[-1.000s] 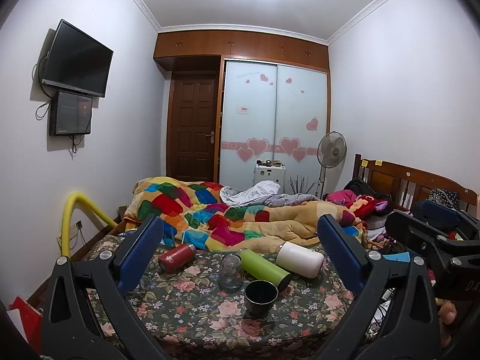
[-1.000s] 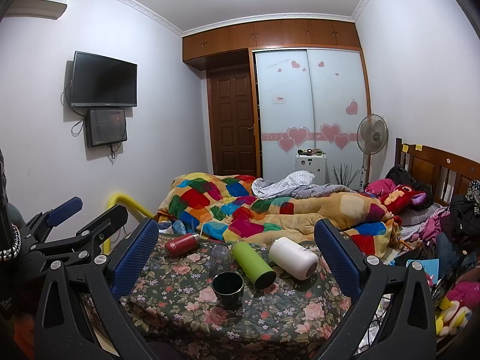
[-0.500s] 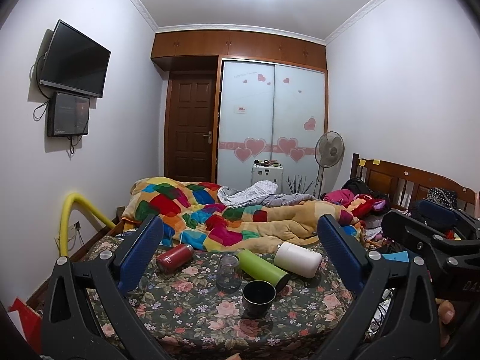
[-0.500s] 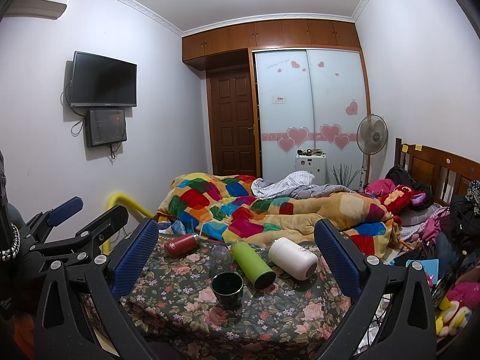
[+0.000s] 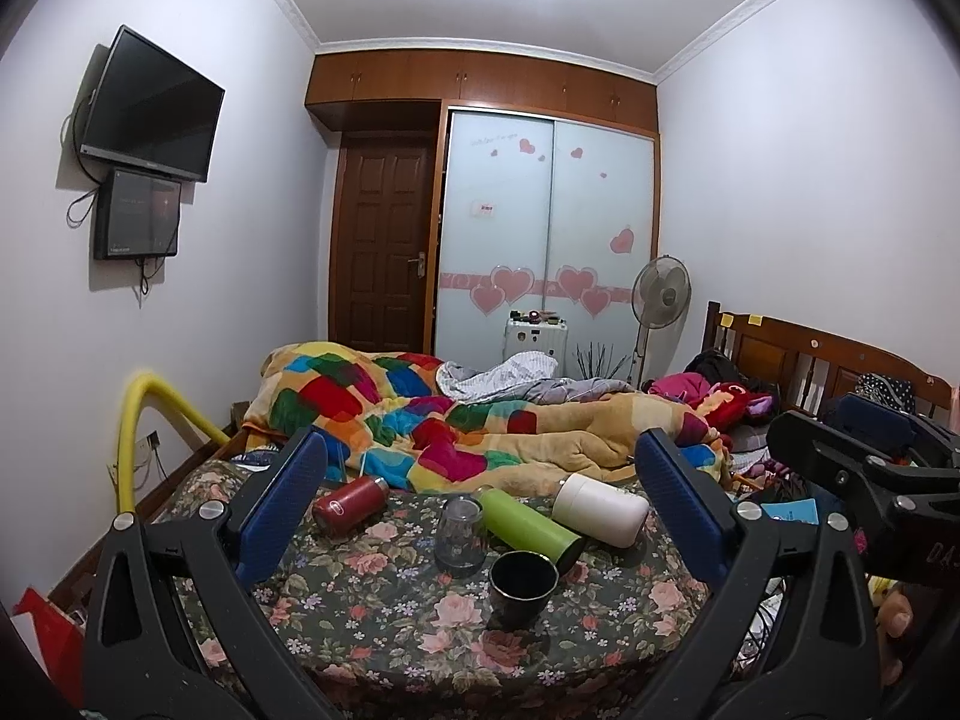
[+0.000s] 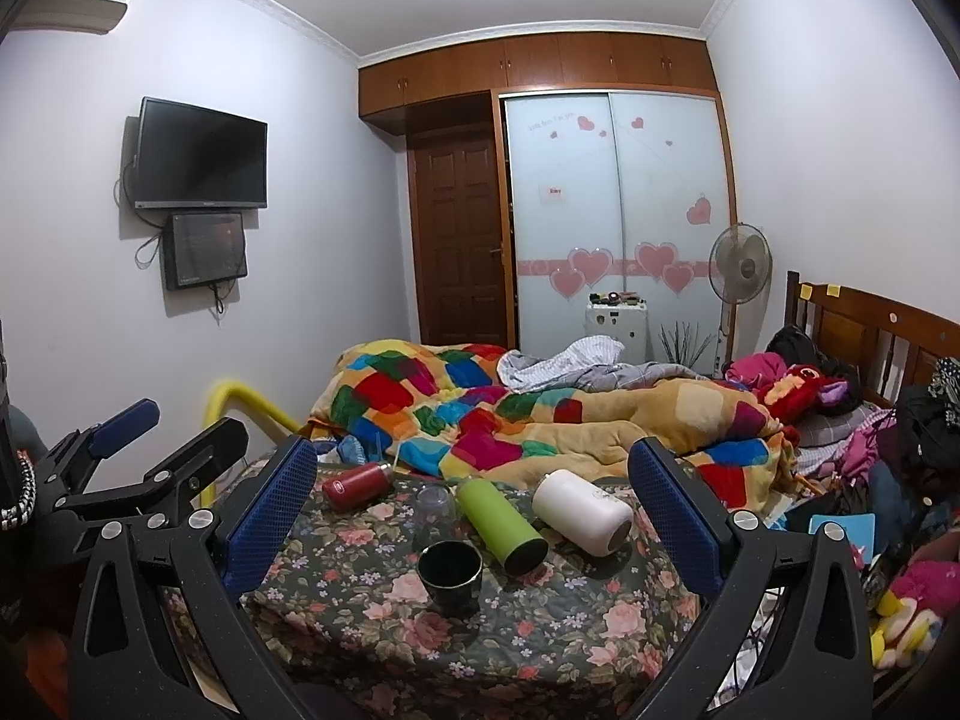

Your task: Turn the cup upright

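Note:
On a floral-covered table (image 5: pixel 372 618) (image 6: pixel 540 618) lie a red flask (image 5: pixel 350 496) (image 6: pixel 358 485), a green bottle (image 5: pixel 528 530) (image 6: pixel 501 525) and a white bottle (image 5: pixel 600 508) (image 6: pixel 582 510), all on their sides. A clear glass (image 5: pixel 459 536) (image 6: pixel 433 507) stands upside down in the middle. A dark cup (image 5: pixel 522 579) (image 6: pixel 450 569) stands upright in front. My left gripper (image 5: pixel 480 498) and right gripper (image 6: pixel 474 495) are both open and empty, held back from the table.
A bed with a patchwork quilt (image 5: pixel 432 414) lies right behind the table. A yellow tube (image 5: pixel 138 420) arches at the left. Clutter and a wooden headboard (image 5: pixel 828 360) fill the right side. The other gripper (image 5: pixel 870 480) shows at the right of the left wrist view.
The left gripper view has shifted slightly; the objects on the table have not moved. The right gripper holds still.

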